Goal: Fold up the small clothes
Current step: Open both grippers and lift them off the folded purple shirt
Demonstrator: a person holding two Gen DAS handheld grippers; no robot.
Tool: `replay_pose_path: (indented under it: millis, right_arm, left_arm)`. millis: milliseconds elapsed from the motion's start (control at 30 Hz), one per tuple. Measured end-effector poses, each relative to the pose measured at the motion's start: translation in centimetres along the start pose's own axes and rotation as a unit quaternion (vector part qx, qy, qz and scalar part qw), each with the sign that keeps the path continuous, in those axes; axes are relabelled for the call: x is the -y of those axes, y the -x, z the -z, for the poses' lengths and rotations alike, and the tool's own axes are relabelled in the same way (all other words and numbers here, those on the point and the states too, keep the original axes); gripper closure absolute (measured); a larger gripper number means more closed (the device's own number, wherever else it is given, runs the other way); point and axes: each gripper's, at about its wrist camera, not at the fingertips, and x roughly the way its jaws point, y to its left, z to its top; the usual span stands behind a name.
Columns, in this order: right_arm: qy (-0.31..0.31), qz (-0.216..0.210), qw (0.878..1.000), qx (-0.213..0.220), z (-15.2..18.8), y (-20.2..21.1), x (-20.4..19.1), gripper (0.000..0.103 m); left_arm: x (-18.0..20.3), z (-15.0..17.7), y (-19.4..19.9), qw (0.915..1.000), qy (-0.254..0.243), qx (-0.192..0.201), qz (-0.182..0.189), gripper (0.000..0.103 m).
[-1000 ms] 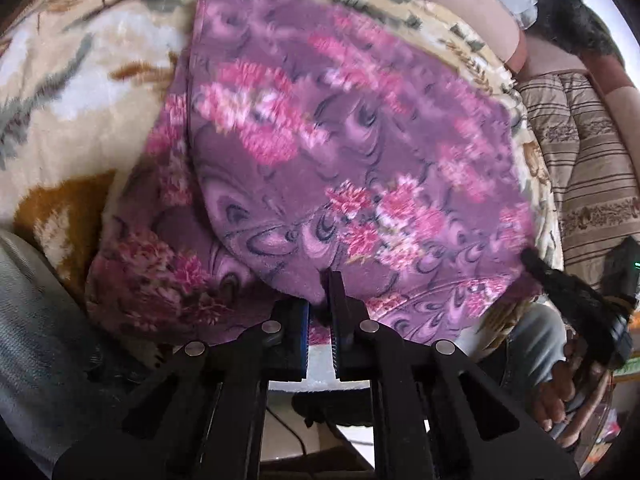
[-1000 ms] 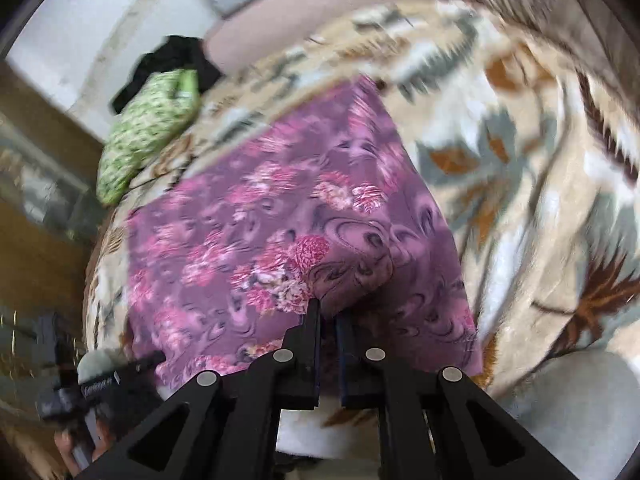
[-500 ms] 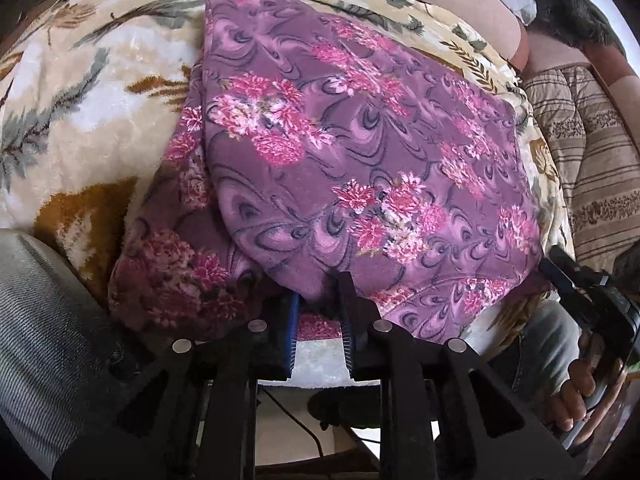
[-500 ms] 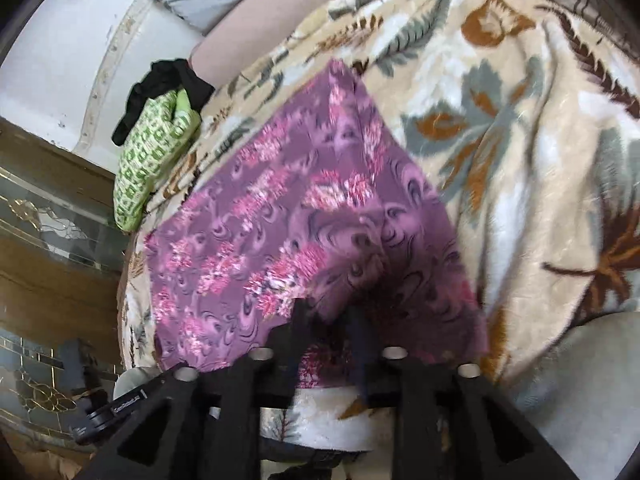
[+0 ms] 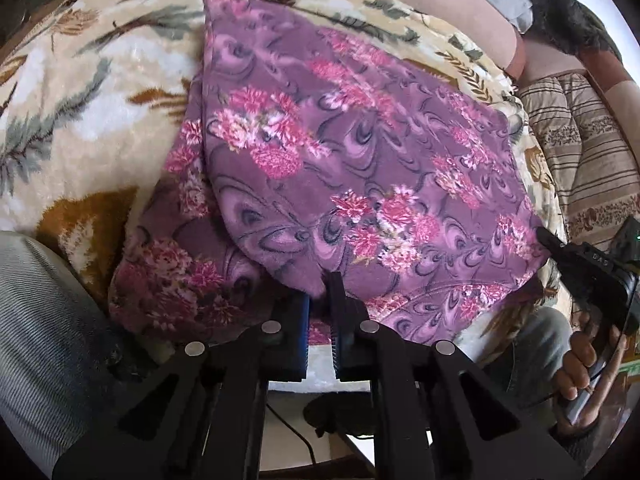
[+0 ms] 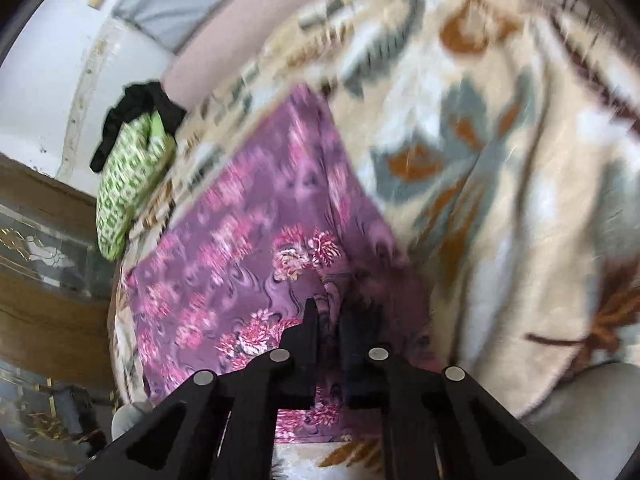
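A purple garment with pink flowers [image 5: 352, 152] lies on a cream leaf-patterned blanket [image 5: 80, 92], its upper layer folded over a lower one. My left gripper [image 5: 320, 300] is at its near edge, jaws slightly parted, with the top layer's rim between the fingertips. My right gripper [image 6: 328, 320] is at the garment's [image 6: 256, 248] other near corner, with bunched cloth between its narrowly parted jaws. It also shows at the right edge of the left wrist view [image 5: 560, 248], in the person's hand. The right view is blurred.
A green patterned cloth with a black item [image 6: 128, 176] lies at the blanket's far left end. A striped cushion [image 5: 580, 152] is on the right. The person's grey-clad knees [image 5: 44, 332] are beside the grippers. A wooden cabinet [image 6: 44, 264] stands at the left.
Both grippers have loosened from tightly shut to slightly parted at the garment's near edge. The folded top layer now lies flatter on the blanket. The right view has swung and blurred.
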Motion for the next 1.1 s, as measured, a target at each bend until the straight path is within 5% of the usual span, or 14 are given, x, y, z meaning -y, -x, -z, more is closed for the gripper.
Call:
replay_pose_path:
  millis: [167, 300, 433, 467, 533, 567, 600, 733, 933, 1100]
  right_arm:
    - [0.030, 0.084, 0.995, -0.040, 0.1, -3.7, 0.1, 0.097]
    - [0.001, 0.055, 0.998, -0.016, -0.2, -1.9, -0.1, 0.095]
    - [0.022, 0.026, 0.998, 0.050, 0.5, 2.9, -2.1, 0.089]
    - [0.032, 0.021, 0.997, 0.062, 0.8, 3.7, -2.7, 0.079]
    - [0.052, 0.017, 0.994, 0.091, 1.1, 5.1, -4.6, 0.044]
    - [0.058, 0.010, 0.993, 0.102, 1.4, 5.5, -5.4, 0.019]
    - [0.069, -0.002, 0.992, 0.108, 1.4, 5.5, -6.5, 0.012]
    - [0.113, -0.066, 0.989, 0.066, 1.8, 2.8, -11.6, 0.012]
    - [0.139, -0.090, 0.985, 0.041, 1.5, -0.8, -16.6, 0.016]
    - [0.183, -0.117, 0.975, -0.051, 1.4, -4.7, -20.1, 0.020]
  left_arm:
    - [-0.7, -0.2, -2.3, 0.9991, 0.005, -0.041, -0.010, 0.095]
    - [-1.1, -0.7, 0.4, 0.9995, -0.005, -0.021, 0.023, 0.094]
    - [-1.6, -1.3, 4.2, 0.9980, -0.032, 0.009, 0.055, 0.079]
    - [-2.1, -1.5, 5.2, 0.9979, -0.025, 0.023, 0.055, 0.074]
    - [-3.3, -2.2, 7.1, 0.9962, -0.010, 0.057, 0.065, 0.043]
    - [-3.8, -2.5, 7.8, 0.9952, -0.002, 0.075, 0.063, 0.038]
    - [-4.7, -2.9, 8.5, 0.9936, 0.015, 0.097, 0.055, 0.030]
    - [-6.5, -5.3, 6.8, 0.9951, 0.057, 0.080, 0.011, 0.028]
    - [-8.3, -6.5, 2.5, 0.9934, 0.100, 0.044, 0.035, 0.029]
    - [-7.5, -6.1, 0.9, 0.9964, 0.071, 0.018, 0.043, 0.031]
